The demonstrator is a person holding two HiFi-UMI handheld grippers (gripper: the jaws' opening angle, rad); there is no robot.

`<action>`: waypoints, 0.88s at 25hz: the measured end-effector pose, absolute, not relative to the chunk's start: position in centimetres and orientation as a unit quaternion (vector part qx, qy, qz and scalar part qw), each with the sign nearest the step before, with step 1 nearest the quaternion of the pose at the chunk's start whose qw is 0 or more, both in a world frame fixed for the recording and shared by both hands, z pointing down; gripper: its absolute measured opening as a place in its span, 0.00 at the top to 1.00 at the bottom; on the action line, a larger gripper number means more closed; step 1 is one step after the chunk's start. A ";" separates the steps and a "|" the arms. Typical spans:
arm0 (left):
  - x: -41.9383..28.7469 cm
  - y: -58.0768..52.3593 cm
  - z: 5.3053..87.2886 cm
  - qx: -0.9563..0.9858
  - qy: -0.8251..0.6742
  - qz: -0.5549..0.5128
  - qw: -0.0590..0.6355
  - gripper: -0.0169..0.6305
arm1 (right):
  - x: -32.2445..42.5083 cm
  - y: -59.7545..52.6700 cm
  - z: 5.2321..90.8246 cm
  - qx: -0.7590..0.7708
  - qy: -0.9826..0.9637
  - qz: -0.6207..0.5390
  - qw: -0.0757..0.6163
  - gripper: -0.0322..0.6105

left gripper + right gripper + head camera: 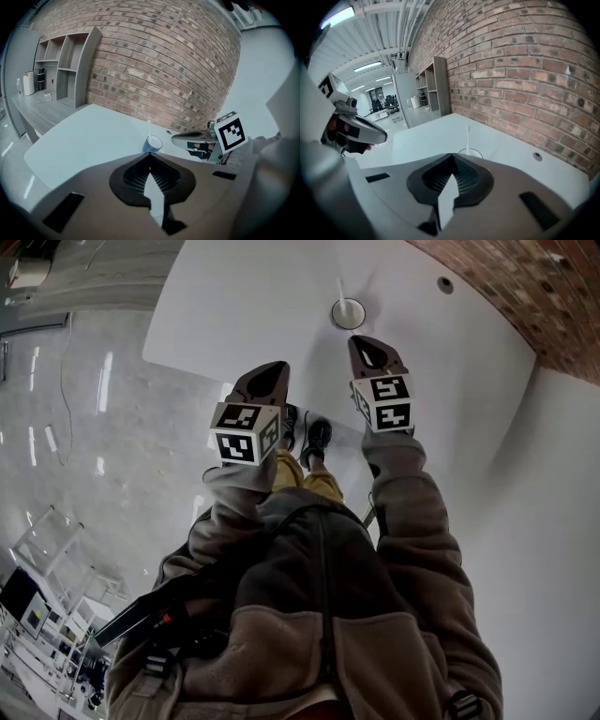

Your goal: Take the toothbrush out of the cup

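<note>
A blue cup (152, 144) stands upright on the white table (244, 306), its round rim (348, 313) facing up at the far middle. A white toothbrush (341, 292) stands in it, upright with a slight lean; the toothbrush (149, 127) rises above the rim, and the toothbrush (468, 136) shows again over the cup (469, 152). My right gripper (364, 343) hovers just short of the cup, jaws together and empty. My left gripper (273, 371) hangs further back and left, over the table's near edge, also shut and empty. Each gripper shows in the other's view: right gripper (192, 138), left gripper (361, 129).
A brick wall (159, 61) runs behind the table. A small round hole (444, 284) sits in the tabletop to the right of the cup. Grey shelves (65, 70) stand at the left end. Polished floor (84, 456) lies left of the table edge.
</note>
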State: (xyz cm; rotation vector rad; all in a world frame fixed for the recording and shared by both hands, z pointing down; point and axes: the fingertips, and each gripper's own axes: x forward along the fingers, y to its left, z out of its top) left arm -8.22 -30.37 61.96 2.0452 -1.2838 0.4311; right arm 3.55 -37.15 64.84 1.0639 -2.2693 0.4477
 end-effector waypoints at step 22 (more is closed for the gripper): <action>-10.9 -30.9 66.5 0.764 -0.496 0.172 0.376 0.97 | 2.0 -45.1 72.1 0.378 -0.828 0.171 0.377 0.90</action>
